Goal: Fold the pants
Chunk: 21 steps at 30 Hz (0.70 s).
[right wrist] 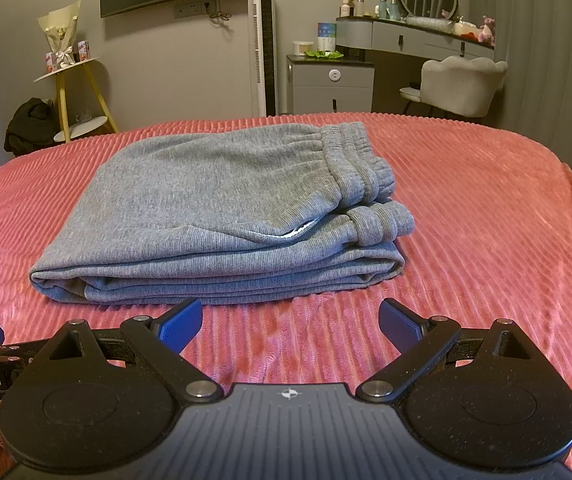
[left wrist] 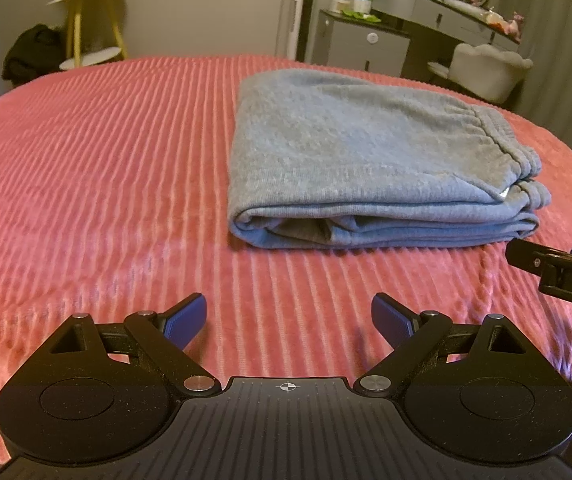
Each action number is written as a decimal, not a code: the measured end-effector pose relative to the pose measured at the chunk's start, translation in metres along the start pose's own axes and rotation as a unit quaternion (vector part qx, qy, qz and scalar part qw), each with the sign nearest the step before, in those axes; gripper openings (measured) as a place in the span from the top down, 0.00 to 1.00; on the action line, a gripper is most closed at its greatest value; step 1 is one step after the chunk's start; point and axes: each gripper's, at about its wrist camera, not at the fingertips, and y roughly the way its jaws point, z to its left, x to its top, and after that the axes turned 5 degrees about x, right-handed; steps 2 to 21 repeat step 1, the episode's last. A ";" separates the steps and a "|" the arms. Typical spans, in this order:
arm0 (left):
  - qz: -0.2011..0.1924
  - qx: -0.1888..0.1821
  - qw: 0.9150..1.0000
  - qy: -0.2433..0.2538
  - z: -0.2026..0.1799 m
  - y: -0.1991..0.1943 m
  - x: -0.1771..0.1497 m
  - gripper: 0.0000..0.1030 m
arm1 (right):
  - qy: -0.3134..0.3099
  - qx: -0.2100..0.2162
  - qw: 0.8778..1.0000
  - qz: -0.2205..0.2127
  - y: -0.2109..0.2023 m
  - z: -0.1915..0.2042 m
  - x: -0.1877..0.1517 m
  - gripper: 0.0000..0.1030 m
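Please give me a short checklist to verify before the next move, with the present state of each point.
1. Left gripper open, holding nothing: ok.
2. Right gripper open, holding nothing: ok.
3. Grey pants lie folded in a stack on the pink bedspread: ok.
4. Both grippers apart from the pants: ok.
5. Waistband and cuffs on the same side of the stack: ok.
6. Far edge of the stack tidy: cannot tell.

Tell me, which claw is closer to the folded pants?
The right gripper: its blue fingers sit almost at the edge of the grey pants. The left gripper has a stretch of pink bedspread before them.
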 end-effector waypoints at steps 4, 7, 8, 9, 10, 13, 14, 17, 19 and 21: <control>0.001 0.000 1.000 0.000 0.000 0.000 0.000 0.08 | 0.000 0.000 1.000 0.000 0.000 0.000 0.000 0.07; 0.001 0.000 1.000 0.000 0.000 0.000 0.000 0.08 | 0.000 0.000 1.000 0.000 0.000 0.000 0.000 0.07; 0.001 0.000 1.000 0.000 0.000 0.000 0.000 0.08 | 0.000 0.000 1.000 0.000 0.000 0.000 0.000 0.07; 0.001 0.000 1.000 0.000 0.000 0.000 0.000 0.08 | 0.000 0.000 1.000 0.000 0.000 0.000 0.000 0.07; 0.001 0.000 1.000 0.000 0.000 0.000 0.000 0.08 | 0.000 0.000 1.000 0.000 0.000 0.000 0.000 0.07; 0.001 0.000 1.000 0.000 0.000 0.000 0.000 0.08 | 0.000 0.000 1.000 0.000 0.000 0.000 0.000 0.07; 0.001 0.000 1.000 0.000 0.000 0.000 0.000 0.08 | 0.000 0.000 1.000 0.000 0.000 0.000 0.000 0.07; 0.001 0.000 1.000 0.000 0.000 0.000 0.000 0.08 | 0.000 0.000 1.000 0.000 0.000 0.000 0.000 0.07; 0.001 0.000 1.000 0.000 0.000 0.000 0.000 0.08 | 0.000 0.000 1.000 0.000 0.000 0.000 0.000 0.07; 0.001 0.000 1.000 0.000 0.000 0.000 0.000 0.08 | 0.000 0.000 1.000 0.000 0.000 0.000 0.000 0.07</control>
